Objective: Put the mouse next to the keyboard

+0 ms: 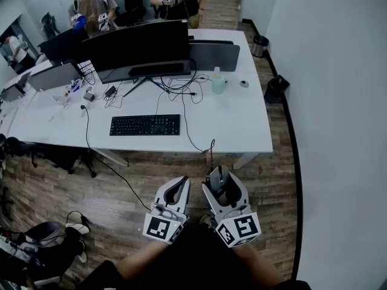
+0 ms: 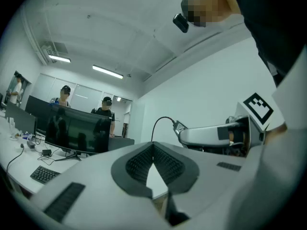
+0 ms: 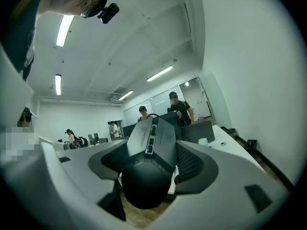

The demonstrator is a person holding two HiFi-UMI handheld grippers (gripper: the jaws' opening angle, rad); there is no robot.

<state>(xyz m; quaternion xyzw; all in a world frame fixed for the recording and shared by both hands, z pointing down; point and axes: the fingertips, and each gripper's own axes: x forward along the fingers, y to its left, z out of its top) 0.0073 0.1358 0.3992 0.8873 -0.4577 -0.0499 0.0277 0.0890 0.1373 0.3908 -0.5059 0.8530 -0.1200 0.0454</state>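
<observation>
The black wired mouse (image 3: 149, 164) sits between the pads of my right gripper (image 3: 154, 145), held in the air with its cable running off toward the desk. In the head view that right gripper (image 1: 221, 179) hangs over the wooden floor, short of the white desk's (image 1: 242, 122) front edge. My left gripper (image 1: 180, 187) is beside it on the left. Its jaws meet at the tips with nothing in them, as the left gripper (image 2: 153, 148) view shows. The black keyboard (image 1: 145, 125) lies on the desk ahead and to the left.
A wide black monitor (image 1: 145, 44) stands behind the keyboard among loose cables. A pale bottle (image 1: 217, 81) and a tape roll (image 1: 244, 84) lie on the desk's right part. Two bins (image 1: 277, 88) stand by the right wall. People stand beyond the desk. A chair (image 1: 42, 240) is at lower left.
</observation>
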